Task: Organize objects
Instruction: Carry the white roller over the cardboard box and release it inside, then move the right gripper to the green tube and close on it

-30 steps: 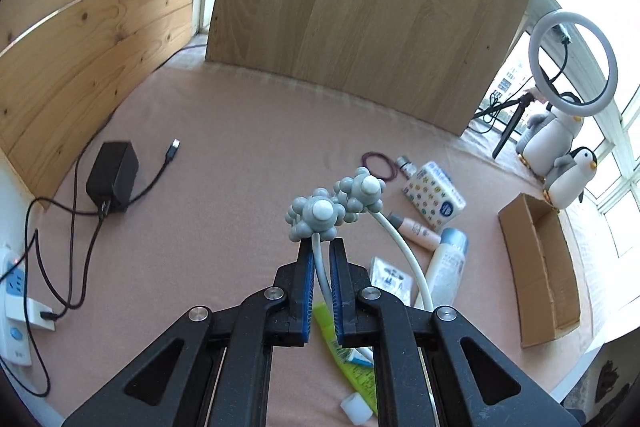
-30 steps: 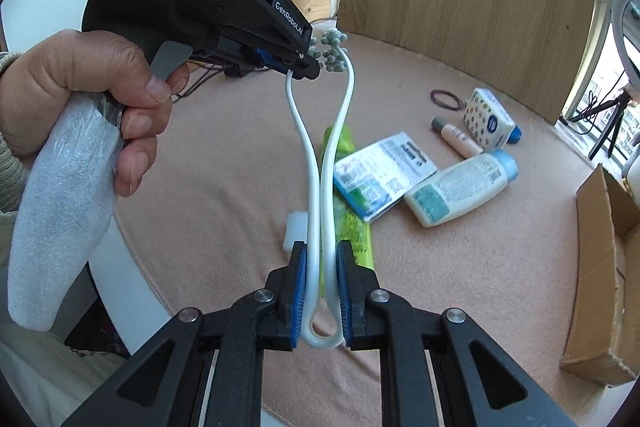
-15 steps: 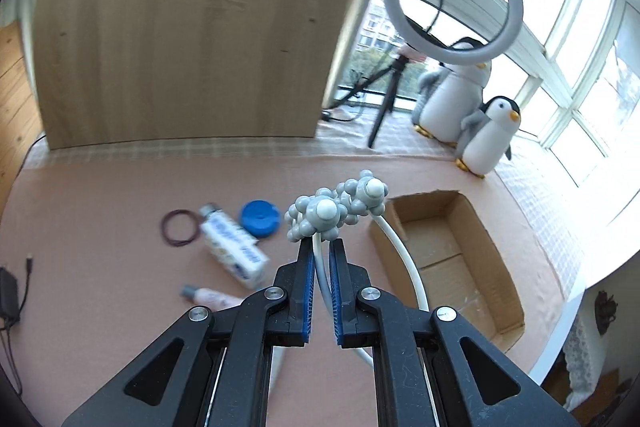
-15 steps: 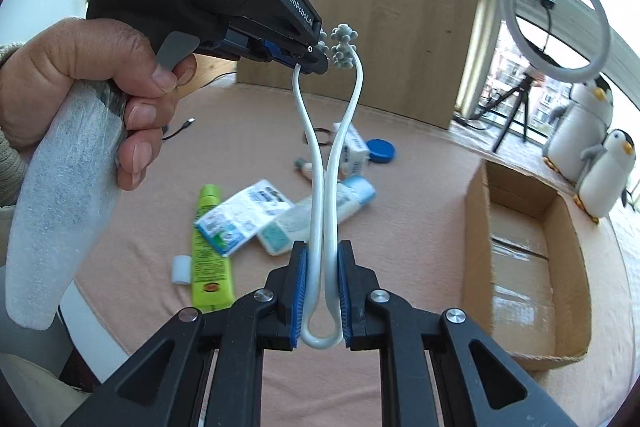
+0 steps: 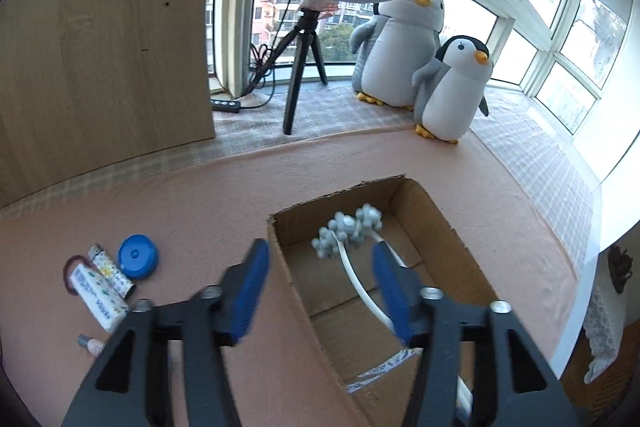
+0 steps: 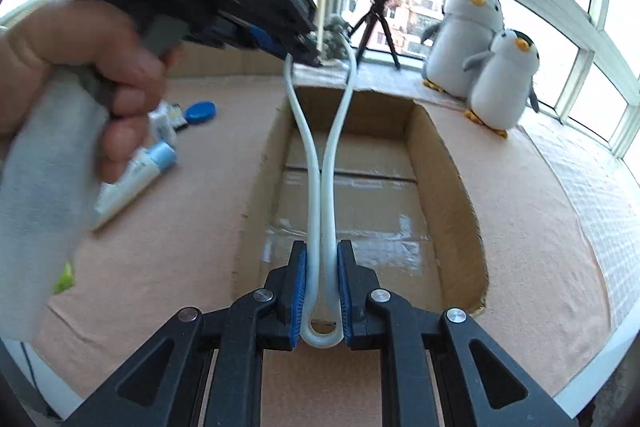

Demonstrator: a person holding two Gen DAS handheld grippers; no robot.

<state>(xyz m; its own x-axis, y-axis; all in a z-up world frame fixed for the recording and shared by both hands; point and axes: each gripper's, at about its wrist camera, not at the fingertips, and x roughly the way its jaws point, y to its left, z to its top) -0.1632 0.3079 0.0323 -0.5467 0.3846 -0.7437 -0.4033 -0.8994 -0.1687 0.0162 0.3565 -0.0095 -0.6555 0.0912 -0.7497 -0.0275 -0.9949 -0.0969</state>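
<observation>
My left claw stands spread, its jaws having just been opening; the grey knobbed rollers of the white looped wire massager lie between its blue pads, and neither pad presses on them. My right claw is pinched on the bent end of that massager, both white arms squeezed between its pads. The massager hangs over the open brown cardboard box, rollers toward the far wall. The box rests on the pink-covered counter. Left of the box lie a blue round lid, a patterned white packet and a white tube with a pale blue cap. Two plush grey-and-white penguins stand beyond, by the window.
</observation>
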